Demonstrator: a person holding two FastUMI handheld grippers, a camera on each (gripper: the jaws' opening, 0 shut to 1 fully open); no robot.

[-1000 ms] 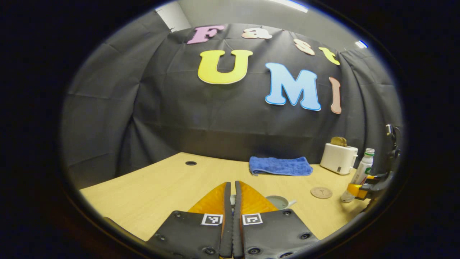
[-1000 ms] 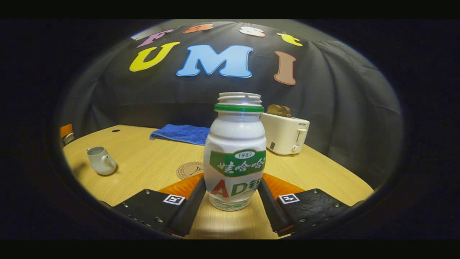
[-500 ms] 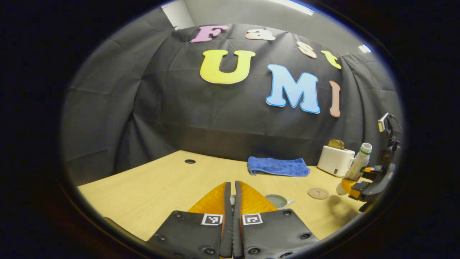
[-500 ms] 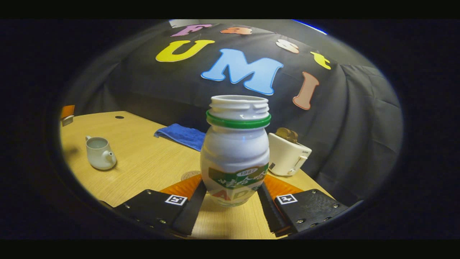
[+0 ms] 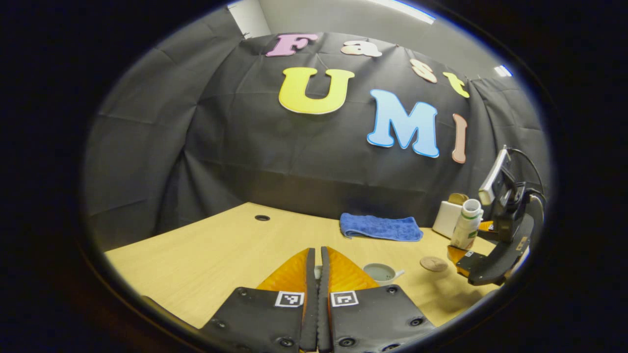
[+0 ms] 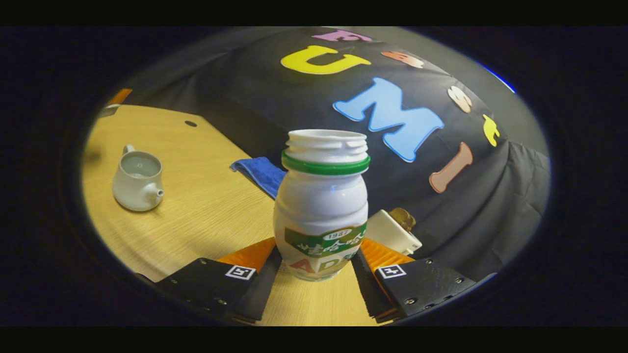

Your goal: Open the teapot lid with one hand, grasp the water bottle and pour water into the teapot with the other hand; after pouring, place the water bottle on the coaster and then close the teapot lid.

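The left gripper view looks level across the surface (image 5: 206,255); the right gripper view tilts, close behind the bottle (image 6: 321,206). Both share the teapot (image 6: 136,180) and blue towel (image 5: 380,227).

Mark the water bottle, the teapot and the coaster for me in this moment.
water bottle (image 6: 321,206): right gripper view, on its white body above the label.
teapot (image 6: 133,189): right gripper view, on its rounded side wall.
coaster (image 5: 433,264): left gripper view, on its flat top.
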